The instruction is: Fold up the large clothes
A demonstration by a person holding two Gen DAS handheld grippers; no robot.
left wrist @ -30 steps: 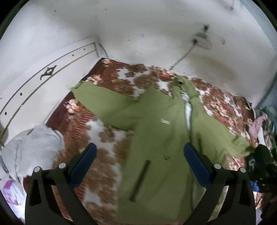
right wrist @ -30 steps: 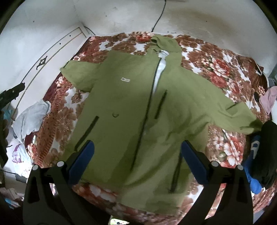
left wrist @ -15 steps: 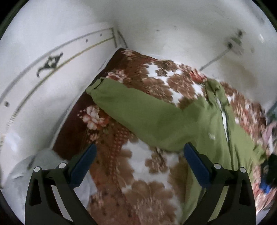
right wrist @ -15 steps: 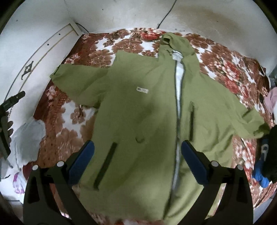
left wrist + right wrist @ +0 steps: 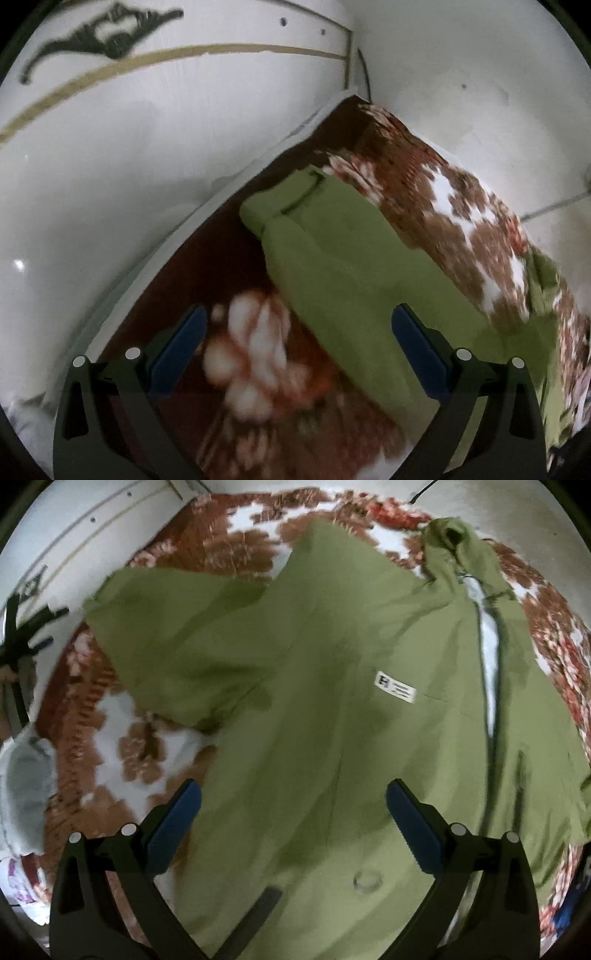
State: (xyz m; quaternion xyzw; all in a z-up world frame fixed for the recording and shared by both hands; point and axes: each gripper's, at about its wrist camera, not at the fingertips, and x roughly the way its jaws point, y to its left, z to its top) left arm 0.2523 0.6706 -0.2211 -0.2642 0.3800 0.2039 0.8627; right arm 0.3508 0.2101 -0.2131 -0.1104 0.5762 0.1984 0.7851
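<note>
Jacket (image 5: 314,709) flat on floral blanket (image 5: 461,206) — both hand-held grippers spread, empty.

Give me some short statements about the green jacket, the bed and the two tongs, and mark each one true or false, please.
1. The green jacket lies spread on the floral blanket. True.
2. The left tongs are shut on the sleeve cuff. False: their fingers stand wide open, and the cuff lies ahead of them, untouched.
3. The right tongs are open and hold nothing. True.
4. The jacket's white label sits on the sleeve. False: it is on the chest, beside the zipper.
5. The hood points toward the far wall. True.
6. The jacket is already folded in half. False: body and sleeve are spread out.
</note>
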